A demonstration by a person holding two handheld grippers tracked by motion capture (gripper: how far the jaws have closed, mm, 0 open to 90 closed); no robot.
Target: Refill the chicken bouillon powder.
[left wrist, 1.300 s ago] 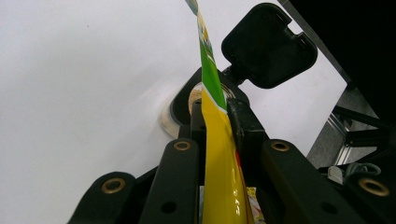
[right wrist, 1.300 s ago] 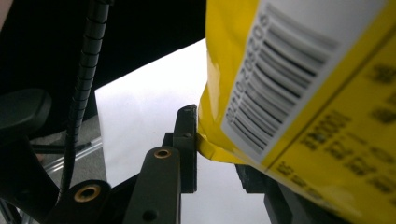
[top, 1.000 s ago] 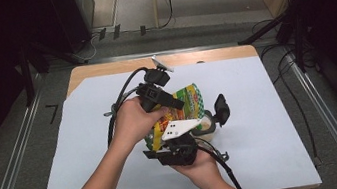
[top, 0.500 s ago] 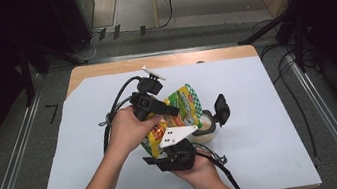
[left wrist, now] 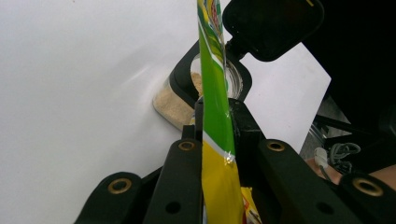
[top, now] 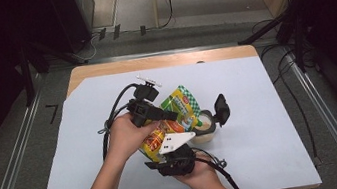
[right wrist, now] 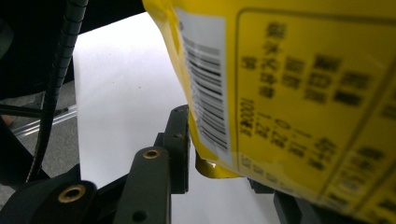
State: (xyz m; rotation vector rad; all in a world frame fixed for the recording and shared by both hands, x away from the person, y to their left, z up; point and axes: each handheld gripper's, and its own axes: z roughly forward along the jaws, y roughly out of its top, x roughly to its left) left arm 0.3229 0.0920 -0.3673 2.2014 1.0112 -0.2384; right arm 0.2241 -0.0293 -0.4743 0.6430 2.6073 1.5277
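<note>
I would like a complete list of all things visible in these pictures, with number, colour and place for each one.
pouch: 1, yellow and green, held over the middle of the sheet, above the jar
jar: 1, clear with a beige powder inside, on the sheet right of the pouch
lid: 1, black, flipped open at the jar's right side
sheet: 1, white, covering most of the table
table: 1, light wood, its far edge bare
left gripper: 1, black, clamped on the pouch's edge
right gripper: 1, black, at the pouch's lower corner; contact of the pads unclear
hands: 2, one on each gripper
</note>
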